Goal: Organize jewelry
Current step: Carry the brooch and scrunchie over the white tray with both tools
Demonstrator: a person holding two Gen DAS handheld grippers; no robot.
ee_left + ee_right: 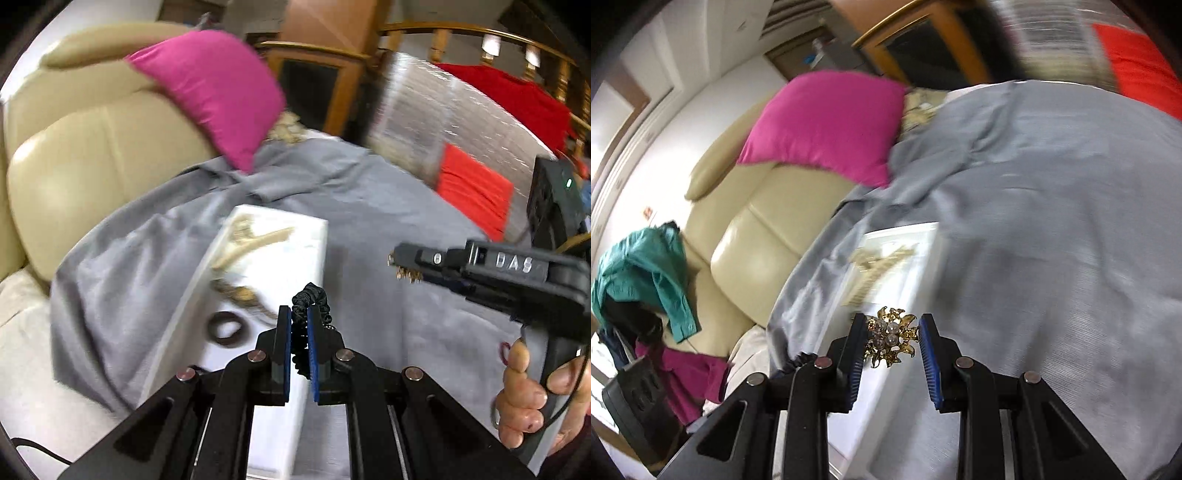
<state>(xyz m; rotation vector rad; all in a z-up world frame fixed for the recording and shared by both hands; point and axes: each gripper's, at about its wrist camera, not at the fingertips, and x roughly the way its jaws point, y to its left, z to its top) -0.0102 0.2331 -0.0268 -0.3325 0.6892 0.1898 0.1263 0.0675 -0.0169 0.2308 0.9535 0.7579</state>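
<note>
My left gripper (pixel 299 325) is shut on a black beaded bracelet (pixel 310 295) and holds it above a white tray (pixel 317 236) that lies on a grey cloth (pixel 369 192). The tray holds gold necklaces (pixel 251 240) and a brown ring-shaped band (pixel 225 328). My right gripper (pixel 892 334) is shut on a gold brooch with pearls (pixel 890 338), above the tray's (pixel 923 243) near end. It also shows in the left wrist view (pixel 400 264), to the right of the tray, with the brooch at its tip.
A beige leather sofa (pixel 74 147) with a pink cushion (pixel 214 88) stands behind the cloth. A red cloth (pixel 472 188) lies at the far right. Teal and magenta clothes (pixel 657 273) are piled at the left. A wooden cabinet (pixel 314 81) stands at the back.
</note>
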